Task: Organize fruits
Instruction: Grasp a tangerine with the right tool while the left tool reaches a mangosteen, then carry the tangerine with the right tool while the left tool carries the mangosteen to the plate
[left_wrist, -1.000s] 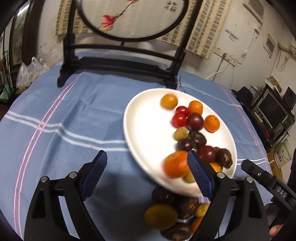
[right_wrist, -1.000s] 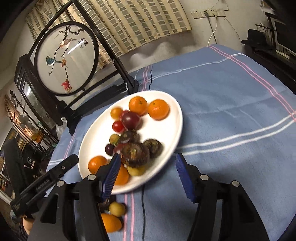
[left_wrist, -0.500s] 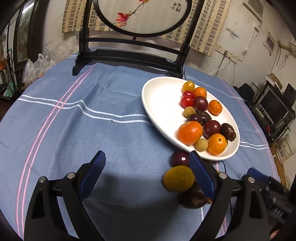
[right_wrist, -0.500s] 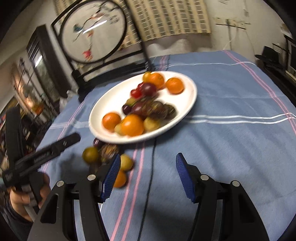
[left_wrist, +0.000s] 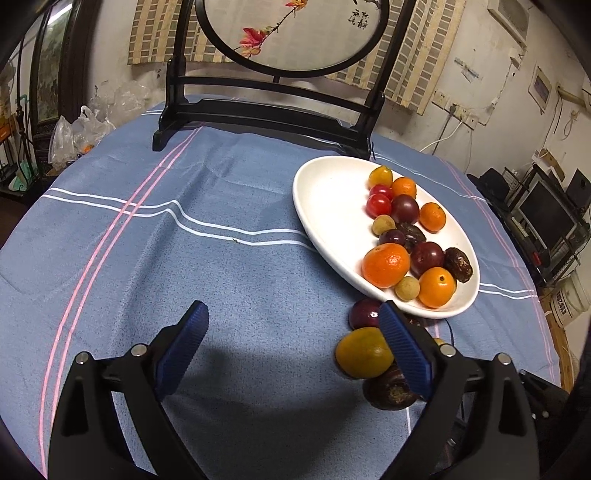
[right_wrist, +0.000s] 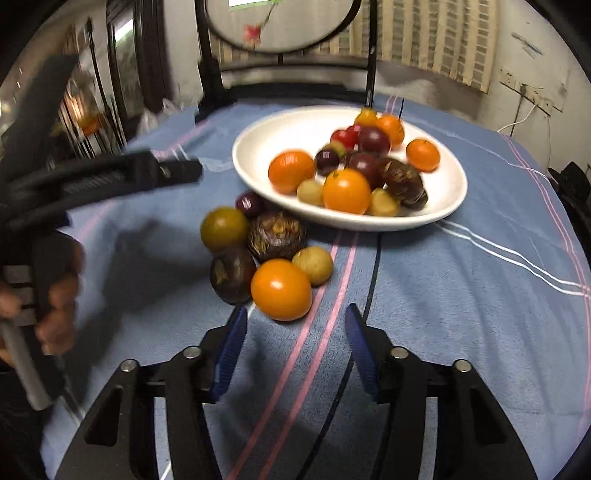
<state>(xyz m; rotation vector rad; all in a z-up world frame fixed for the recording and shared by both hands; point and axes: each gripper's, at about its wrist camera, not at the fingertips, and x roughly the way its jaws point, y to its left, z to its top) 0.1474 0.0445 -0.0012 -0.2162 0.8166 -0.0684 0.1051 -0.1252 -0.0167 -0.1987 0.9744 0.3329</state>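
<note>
Right wrist: tongs narrower, nearer fruit.

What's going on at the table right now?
A person holds a gripper in each hand over a blue tablecloth. Most fruit sits on the white plate; a loose cluster lies on the cloth beside it. The right gripper, empty and closing, points at the nearest orange fruit. The left gripper is open and empty.

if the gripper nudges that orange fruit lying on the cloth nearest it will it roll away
Probably: the orange fruit looks round and glossy, so it may roll or slip. The soft tablecloth and the yellowish fruit touching it should slow it somewhat.
</note>
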